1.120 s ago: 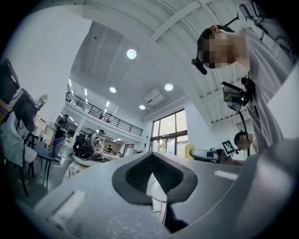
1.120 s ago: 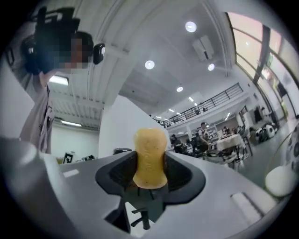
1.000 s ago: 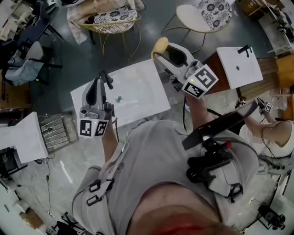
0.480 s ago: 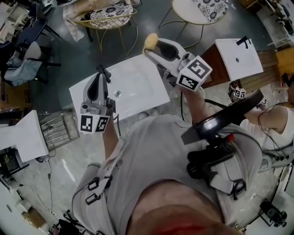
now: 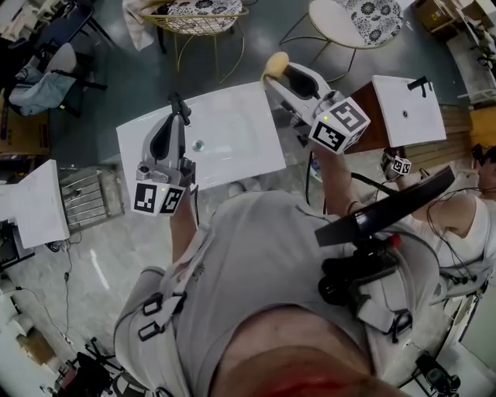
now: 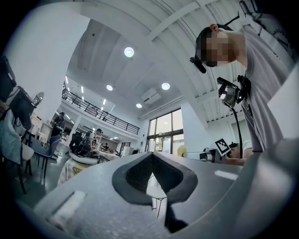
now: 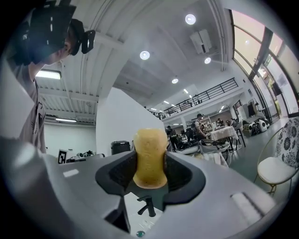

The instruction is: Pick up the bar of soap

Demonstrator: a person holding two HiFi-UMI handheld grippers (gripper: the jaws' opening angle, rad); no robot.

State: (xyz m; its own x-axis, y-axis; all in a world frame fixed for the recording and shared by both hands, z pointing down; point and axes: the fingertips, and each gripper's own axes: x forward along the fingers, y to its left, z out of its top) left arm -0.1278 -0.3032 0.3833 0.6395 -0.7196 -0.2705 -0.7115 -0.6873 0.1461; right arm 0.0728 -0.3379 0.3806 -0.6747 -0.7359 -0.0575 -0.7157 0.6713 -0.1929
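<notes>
Yellow soap bar [image 7: 149, 144] is clamped between the jaws of our right tool [image 7: 150, 164], aloft just past the white sink surface's [image 5: 232, 136] far right corner. Our left tool [image 6: 150, 156], jaws together and empty, hangs over its left side.

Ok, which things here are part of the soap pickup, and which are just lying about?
In the job:
bar of soap, clamped in the right gripper.

Lying about:
left gripper, shut and empty; white sink top with black faucet; second sink top; wire chair; round chair.
</notes>
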